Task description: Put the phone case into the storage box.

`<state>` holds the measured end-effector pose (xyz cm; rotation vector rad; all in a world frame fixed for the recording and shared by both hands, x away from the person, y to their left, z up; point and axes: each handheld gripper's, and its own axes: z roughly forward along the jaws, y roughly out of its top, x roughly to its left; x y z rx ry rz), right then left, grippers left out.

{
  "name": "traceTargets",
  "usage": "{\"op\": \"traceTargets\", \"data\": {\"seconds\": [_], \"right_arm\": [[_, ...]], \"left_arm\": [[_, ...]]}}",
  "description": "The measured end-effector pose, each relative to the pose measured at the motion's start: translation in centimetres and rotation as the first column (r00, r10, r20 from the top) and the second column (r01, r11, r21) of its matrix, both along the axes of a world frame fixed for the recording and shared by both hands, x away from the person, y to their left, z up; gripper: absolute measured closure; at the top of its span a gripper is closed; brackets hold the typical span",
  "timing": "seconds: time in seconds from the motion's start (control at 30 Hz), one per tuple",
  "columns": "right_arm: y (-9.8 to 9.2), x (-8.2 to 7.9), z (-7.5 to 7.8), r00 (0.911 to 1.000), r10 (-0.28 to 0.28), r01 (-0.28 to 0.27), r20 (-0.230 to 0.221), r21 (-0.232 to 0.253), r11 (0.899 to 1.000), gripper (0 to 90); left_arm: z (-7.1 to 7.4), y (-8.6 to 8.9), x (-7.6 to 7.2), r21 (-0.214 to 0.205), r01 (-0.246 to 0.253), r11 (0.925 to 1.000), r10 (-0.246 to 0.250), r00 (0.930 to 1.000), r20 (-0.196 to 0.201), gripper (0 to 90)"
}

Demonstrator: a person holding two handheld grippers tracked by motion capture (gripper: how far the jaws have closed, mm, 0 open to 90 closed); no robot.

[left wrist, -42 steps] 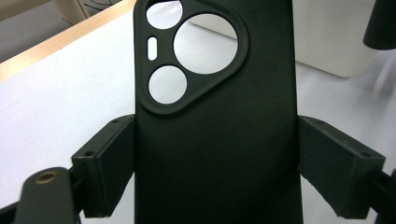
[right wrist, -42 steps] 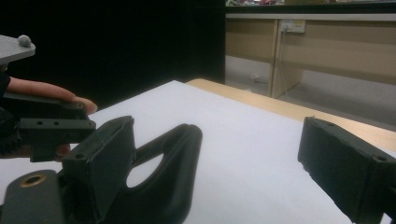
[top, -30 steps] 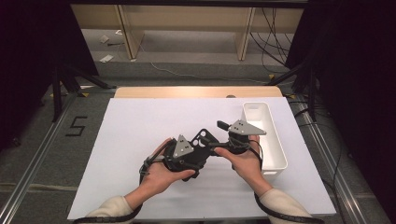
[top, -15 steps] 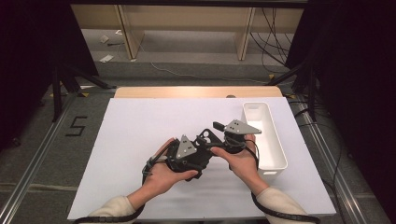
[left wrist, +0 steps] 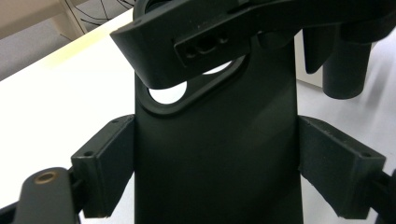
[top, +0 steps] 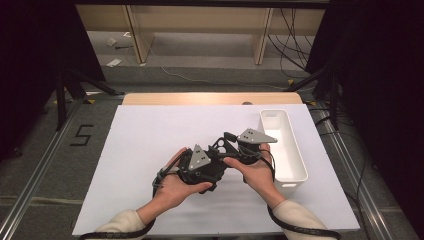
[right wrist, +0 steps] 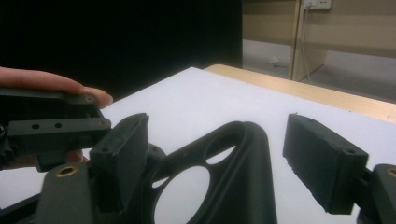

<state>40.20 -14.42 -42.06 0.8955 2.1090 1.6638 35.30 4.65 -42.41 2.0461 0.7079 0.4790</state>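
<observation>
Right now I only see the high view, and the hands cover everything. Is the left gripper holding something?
Observer: Yes. In the left gripper view, the left gripper has a flat black part between its jaws, with both pads against its edges.
Operator: What does its far end look like?
Observer: It ends in a loop with openings, and the white table shows through them.
Operator: Did the right gripper grab it too?
Observer: Not yet. In the right gripper view, the loop sits between the jaws of the right gripper. They have just been closing, but one pad stands clear of it.
</observation>
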Motion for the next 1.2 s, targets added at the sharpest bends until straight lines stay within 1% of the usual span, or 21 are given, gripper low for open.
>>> {"op": "traceTargets", "data": {"seconds": [0.13, 0.4, 0.5, 0.53, 0.73, 0.87, 0.93, 0.97, 1.03, 1.07, 1.1, 1.17, 1.2], "right_arm": [[0.0, 0.0, 0.0, 0.9999, 0.009, -0.008, -0.007, 0.006, 1.0, 29.3], [-0.1, 0.0, 0.0, 0.9991, 0.031, -0.031, -0.027, 0.024, 0.999, 41.3], [-0.1, 0.0, 0.0, 0.9989, 0.031, -0.03, -0.035, 0.039, 0.999, 43.4], [-0.1, 0.0, 0.0, 0.9987, 0.027, -0.025, -0.044, 0.045, 0.999, 44.8], [-0.4, 0.2, 0.1, 0.998, 0.021, -0.017, -0.059, 0.062, 0.998, 53.3], [-0.6, 0.2, 0.2, 0.9972, 0.025, -0.02, -0.07, 0.078, 0.997, 58.6], [-0.7, 0.2, 0.3, 0.996, 0.025, -0.017, -0.086, 0.091, 0.996, 63.4], [-0.8, 0.3, 0.3, 0.9954, 0.027, -0.018, -0.092, 0.107, 0.994, 65.9], [-1.0, 0.3, 0.5, 0.9925, 0.039, -0.022, -0.116, 0.15, 0.988, 70.1], [-1.0, 0.3, 0.6, 0.9915, 0.047, -0.028, -0.121, 0.155, 0.988, 70.9], [-1.0, 0.3, 0.7, 0.991, 0.053, -0.033, -0.123, 0.163, 0.986, 72.0], [-1.2, 0.3, 0.9, 0.9867, 0.071, -0.039, -0.147, 0.211, 0.977, 75.0], [-1.3, 0.4, 1.1, 0.9846, 0.093, -0.058, -0.148, 0.227, 0.972, 77.5]], "left_arm": [[0.0, 0.0, 0.0, -0.004, -0.003, 1.0, 0.003, 1.0, 0.002, 15.4], [0.0, 0.0, 0.0, -0.007, -0.005, 1.0, 0.005, 1.0, 0.004, 15.3], [-0.1, 0.0, 0.0, -0.006, -0.006, 1.0, 0.006, 1.0, 0.004, 15.3], [-0.1, 0.0, 0.0, -0.007, -0.006, 1.0, 0.006, 1.0, 0.004, 15.2], [0.0, 0.0, -0.1, -0.011, -0.006, 0.9999, 0.006, 1.0, -0.002, 15.0], [-0.2, -0.1, -0.2, 0.004, -0.008, 1.0, 0.008, 0.9998, 0.017, 14.6], [-0.2, -0.1, -0.2, 0.02, -0.002, 0.9998, 0.002, 0.9996, 0.027, 14.4], [-0.2, -0.1, -0.2, 0.023, 0.003, 0.9997, -0.003, 0.9995, 0.032, 14.3], [-0.3, -0.2, -0.2, 0.014, 0.006, 0.9999, -0.006, 0.9989, 0.047, 13.9], [-0.3, -0.2, -0.2, 0.007, 0.009, 0.9999, -0.009, 0.9986, 0.053, 13.6], [-0.3, -0.3, -0.2, 0.011, 0.01, 0.9999, -0.011, 0.9978, 0.065, 13.2], [-0.2, -0.3, -0.2, 0.027, 0.018, 0.9995, -0.02, 0.9944, 0.103, 11.9], [-0.1, -0.2, -0.2, 0.028, 0.022, 0.9994, -0.025, 0.9931, 0.115, 15.6]]}}
